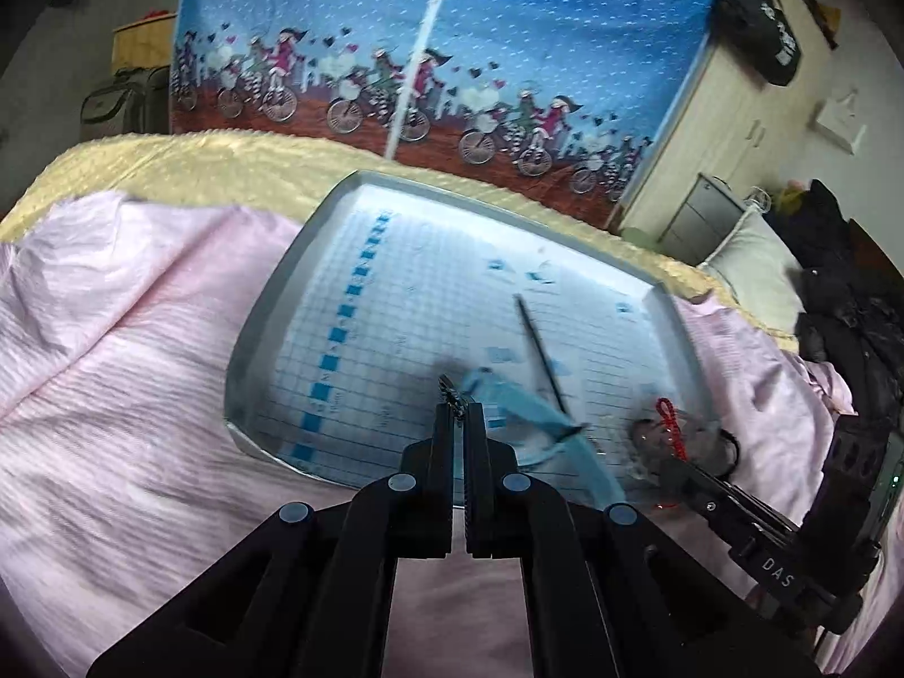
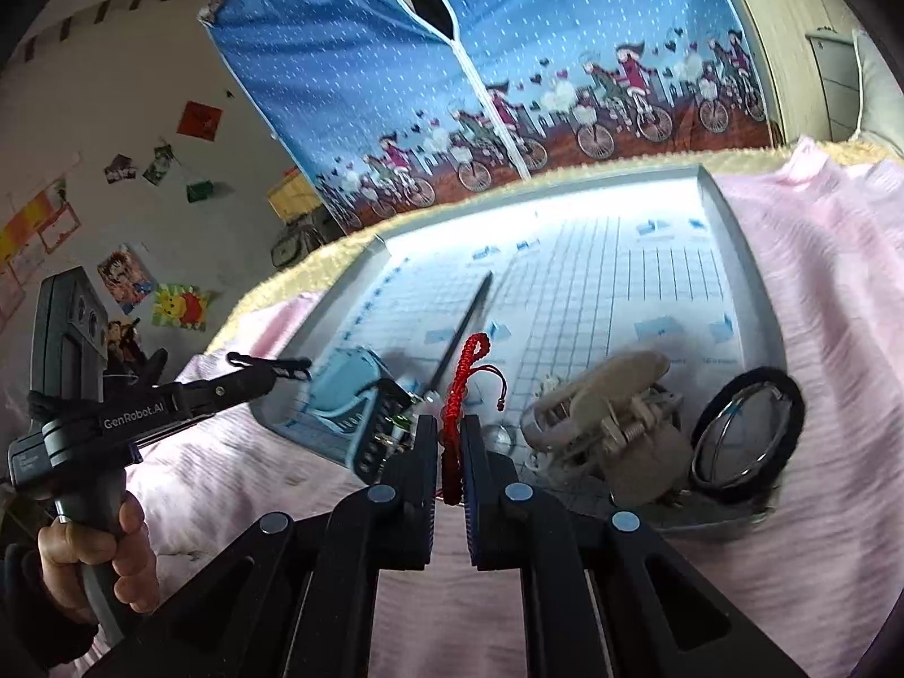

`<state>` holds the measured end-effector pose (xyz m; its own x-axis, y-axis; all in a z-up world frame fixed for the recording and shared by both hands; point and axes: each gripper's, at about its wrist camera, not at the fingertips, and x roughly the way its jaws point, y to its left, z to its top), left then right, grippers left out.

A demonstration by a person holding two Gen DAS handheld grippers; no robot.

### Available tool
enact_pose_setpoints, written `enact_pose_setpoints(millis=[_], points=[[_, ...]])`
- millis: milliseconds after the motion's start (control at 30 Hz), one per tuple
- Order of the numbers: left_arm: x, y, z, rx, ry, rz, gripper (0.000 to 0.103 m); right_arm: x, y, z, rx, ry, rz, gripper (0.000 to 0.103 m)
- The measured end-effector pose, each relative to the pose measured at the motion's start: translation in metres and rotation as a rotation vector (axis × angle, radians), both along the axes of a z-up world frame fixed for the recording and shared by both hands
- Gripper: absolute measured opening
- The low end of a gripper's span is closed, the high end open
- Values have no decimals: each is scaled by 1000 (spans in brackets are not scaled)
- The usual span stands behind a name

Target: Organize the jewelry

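A: L tool [image 1: 459, 415] status?
B: Jaws nearly together, pinching the metal end of a light-blue watch strap [image 1: 525, 412]. Strap blurred in L wrist view, trails off toward 4 o'clock over the tray [image 1: 271, 305]. In R wrist view the watch [image 2: 353, 395] shows at the tray's 8 o'clock corner, blue band w/ dark case.

A: R tool [image 2: 450, 452]?
B: Clamped on a red braided cord bracelet [image 2: 460, 378]; cord stands up from between the jaws, loop at top, short tail w/ knot drooping to 3 o'clock.

A: Tray contents?
B: Grey tray w/ a gridded paper liner, sitting on pink bedding [image 1: 113, 327] over a cream blanket [image 1: 169, 164]. Thin dark stick [image 2: 460, 333], hairpin or pencil, can't tell which, lies diagonally mid-tray. Beige claw hair clip [image 2: 604, 418] at 4 o'clock of the R tool. Black fuzzy hair tie [image 2: 788, 390] w/ a metal ring [image 2: 729, 435] inside it, at the tray's 4 o'clock corner.

A: Anything else?
B: A hand [image 2: 85, 559] grips the L tool's handle at 8 o'clock in R wrist view. Blue fabric wardrobe [image 1: 452, 56] w/ cyclist print behind the bed.
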<state>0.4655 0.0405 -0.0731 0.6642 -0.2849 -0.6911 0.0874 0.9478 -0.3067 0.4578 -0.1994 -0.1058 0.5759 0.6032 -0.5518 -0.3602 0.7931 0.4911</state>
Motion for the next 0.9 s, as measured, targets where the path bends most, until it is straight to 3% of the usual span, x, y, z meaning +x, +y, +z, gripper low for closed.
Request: enact_pose_setpoints(millis=[233, 300, 367, 400, 433, 533, 600, 733, 800, 900], points=[[3, 13, -15, -52, 55, 23, 2, -2, -5, -8, 8, 32, -15, 10], [2, 15, -16, -63, 82, 35, 5, -3, -9, -7, 13, 31, -23, 19], [-2, 17, -14, -73, 94, 53, 22, -5, -10, -3, 13, 21, -28, 28], [-5, 19, -12, -79, 89, 63, 39, -7, -11, -1, 8, 12, -33, 32], [-10, 22, -8, -92, 71, 71, 49, -10, -12, 3, 2, 1, -38, 38], [-24, 27, 2, -129, 51, 91, 68, -18, -13, 15, -6, -38, -54, 54], [-34, 30, 9, -144, 47, 104, 69, -26, -16, 26, -18, -79, -65, 63], [-62, 30, 28, -160, 2, 116, 92, -50, -21, 49, -26, -162, -92, 90], [-75, 27, 40, -155, -39, 115, 98, -61, -24, 60, -28, -201, -111, 100], [-101, 17, 61, -97, -110, 106, 100, -78, -30, 75, -29, -248, -128, 103]])
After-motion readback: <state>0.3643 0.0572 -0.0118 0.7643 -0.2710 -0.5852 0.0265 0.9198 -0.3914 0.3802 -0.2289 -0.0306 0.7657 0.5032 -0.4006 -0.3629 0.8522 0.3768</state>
